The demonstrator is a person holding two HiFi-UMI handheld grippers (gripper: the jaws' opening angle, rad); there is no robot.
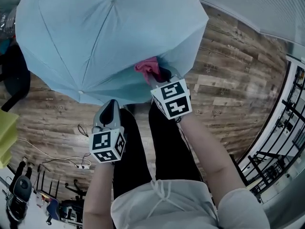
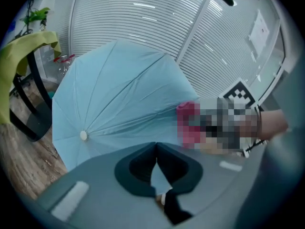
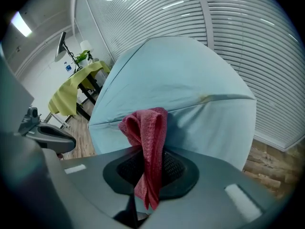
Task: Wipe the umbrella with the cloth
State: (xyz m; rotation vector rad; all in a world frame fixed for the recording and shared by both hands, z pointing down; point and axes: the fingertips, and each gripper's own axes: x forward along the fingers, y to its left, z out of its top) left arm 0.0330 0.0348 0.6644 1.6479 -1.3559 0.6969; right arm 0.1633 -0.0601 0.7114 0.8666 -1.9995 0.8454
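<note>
Floorboards [image 1: 228,80] lie under the whole scene, with white blinds [image 3: 238,27] closing it off behind. Over the boards spreads the open pale blue umbrella [image 1: 105,37], its canopy turned up toward the head view and filling that view's upper left; its near rim ends just in front of the person's black-trousered legs [image 1: 143,147]. A yellow-green cover [image 3: 71,89] is draped over dark furniture off to one side of the umbrella. The left gripper [image 1: 112,109] reaches to the canopy's near rim; in its own view the jaws are pressed together at the tips right on that rim, and pale blue fabric shows in the small gap behind them. The right gripper [image 1: 159,75] sits a little further along the same rim, over the canopy's edge, its jaws pinching the cloth [image 3: 150,137]. This is a red, folded, ribbed cloth: it sticks up out of the jaws against the canopy and hangs down below them
</note>
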